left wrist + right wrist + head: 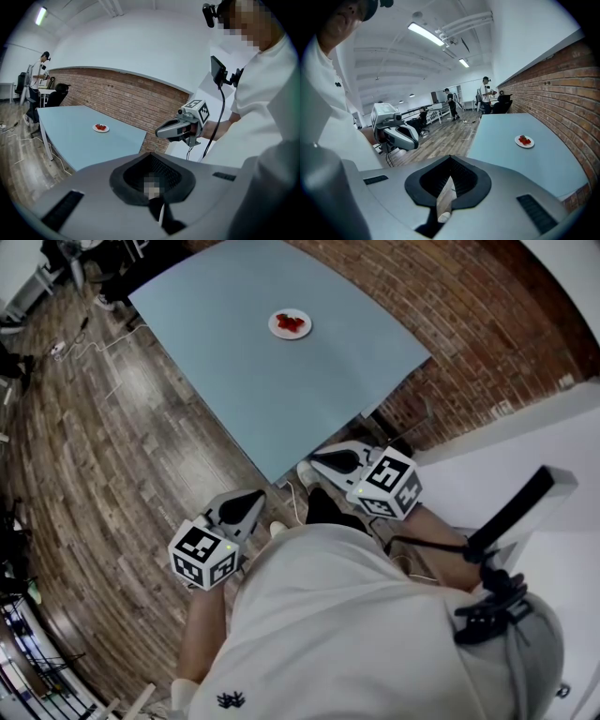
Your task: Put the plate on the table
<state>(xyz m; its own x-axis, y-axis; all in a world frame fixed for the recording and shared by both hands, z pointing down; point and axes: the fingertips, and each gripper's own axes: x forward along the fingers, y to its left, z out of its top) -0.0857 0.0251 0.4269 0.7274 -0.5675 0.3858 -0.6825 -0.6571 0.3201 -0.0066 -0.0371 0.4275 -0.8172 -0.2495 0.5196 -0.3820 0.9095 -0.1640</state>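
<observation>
Too small in all three views to name the red food [292,322] on the plate [277,330]. Hidden in the head view: the legs of the table [253,390], under its blue top, and most of both arms, under the white shirt [356,634], itself cut off at 6 o'clock. Blurred over in the left gripper view: part of the slot, yet with enough below the blur to read the left gripper [248,502] as clenched, tips together, nothing between. Same for the right gripper [323,463]: clenched and empty, tips pressed to a thin slit in its own view. As for the plate: sits on the table, toward the far end, well apart from both pairs of jaws. Lies at about 12 o'clock from the grippers in the head view, at 11 o'clock from the left jaws in the left gripper view, at 2 o'clock from the right jaws in the right gripper view. Both grippers off the table, near its closest corner, the left one above the wood floor [122,427]. Only from the head: both marker cubes at once. Only from the left gripper: a table leg [45,138] and the right gripper side-on in a hand [198,131], at 1 o'clock from the jaws. Only from the right gripper: the left gripper at 11 o'clock from the jaws, ceiling lights [426,33], and several people [486,93] standing far back at 12 o'clock, beyond the table.
</observation>
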